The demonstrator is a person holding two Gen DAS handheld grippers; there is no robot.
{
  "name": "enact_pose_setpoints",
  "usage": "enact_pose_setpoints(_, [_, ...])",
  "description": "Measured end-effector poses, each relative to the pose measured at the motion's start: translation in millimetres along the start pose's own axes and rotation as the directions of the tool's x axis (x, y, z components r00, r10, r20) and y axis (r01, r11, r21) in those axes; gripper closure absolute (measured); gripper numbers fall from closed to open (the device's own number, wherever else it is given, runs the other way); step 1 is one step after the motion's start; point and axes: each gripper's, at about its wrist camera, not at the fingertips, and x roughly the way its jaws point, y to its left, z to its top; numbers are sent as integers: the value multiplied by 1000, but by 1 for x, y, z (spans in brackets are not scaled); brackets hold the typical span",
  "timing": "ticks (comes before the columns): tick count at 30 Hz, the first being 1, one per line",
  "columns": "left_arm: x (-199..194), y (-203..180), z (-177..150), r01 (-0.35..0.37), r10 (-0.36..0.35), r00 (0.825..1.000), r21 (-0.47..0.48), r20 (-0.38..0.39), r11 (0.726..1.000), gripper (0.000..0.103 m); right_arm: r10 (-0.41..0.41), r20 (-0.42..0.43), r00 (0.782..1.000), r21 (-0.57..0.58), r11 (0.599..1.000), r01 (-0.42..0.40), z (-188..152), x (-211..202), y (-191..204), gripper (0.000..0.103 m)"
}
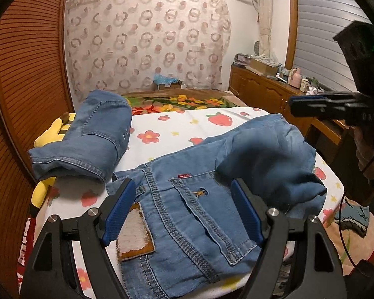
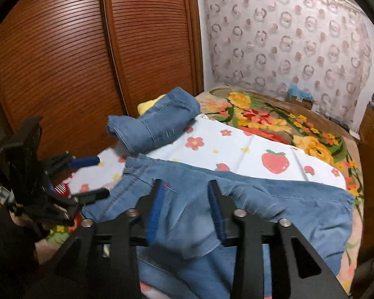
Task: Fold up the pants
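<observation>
Blue denim pants [image 1: 199,214] lie on a white fruit-print sheet [image 1: 177,127] on the bed, waistband and back pocket toward me, legs bunched into a loose fold at the right [image 1: 274,159]. My left gripper [image 1: 184,211] is open, hovering just above the waistband and its brown leather patch [image 1: 134,231]. My right gripper [image 2: 185,209] is open, with a fold of the pants [image 2: 286,206] between and under its jaws. The right gripper also shows in the left wrist view [image 1: 321,104], and the left one in the right wrist view [image 2: 87,177].
A second, folded pair of jeans [image 1: 92,137] rests on a yellow plush toy [image 1: 52,132] at the far left. A floral blanket [image 2: 274,119] covers the far bed. Wooden louvred wardrobe doors [image 2: 62,57] stand left; a cluttered wooden dresser [image 1: 269,87] stands right.
</observation>
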Motion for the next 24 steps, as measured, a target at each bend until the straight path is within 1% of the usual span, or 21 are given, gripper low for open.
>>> enact_pose_setpoints(3, [5, -6, 1, 11, -11, 1000, 4, -5, 1000, 24, -13, 8, 1000, 10, 1000, 13, 3, -12, -8, 61])
enact_pose_setpoints(6, [12, -14, 2, 25, -25, 1000, 16, -16, 1000, 24, -48, 15, 999, 31, 998, 48, -7, -22, -17, 60])
enact_pose_setpoints(11, [23, -41, 7, 69, -67, 997, 55, -33, 996, 24, -131, 17, 991, 83, 988, 129, -31, -21, -28, 60])
enact_pose_setpoints(13, [28, -56, 11, 89, -86, 995, 78, -40, 993, 24, -153, 2, 988, 109, 982, 152, -44, -23, -35, 60])
enact_pose_setpoints(16, [37, -79, 19, 123, -118, 992, 114, -51, 986, 24, -193, -28, 981, 130, 972, 195, -62, -15, -41, 60])
enact_pose_setpoints(18, [46, -95, 25, 152, -144, 987, 142, -68, 978, 31, -209, -47, 977, 149, 966, 213, -74, -7, -44, 60])
enact_pose_setpoints(19, [49, -102, 28, 162, -152, 985, 151, -76, 975, 33, -210, -53, 976, 159, 963, 216, -78, -6, -46, 60])
enact_pose_setpoints(21, [59, -118, 33, 191, -175, 979, 176, -104, 966, 40, -206, -67, 976, 187, 958, 215, -88, -1, -47, 60])
enact_pose_setpoints(24, [75, -139, 37, 218, -188, 970, 214, -155, 952, 42, -213, -83, 974, 214, 950, 226, -98, 4, -46, 60])
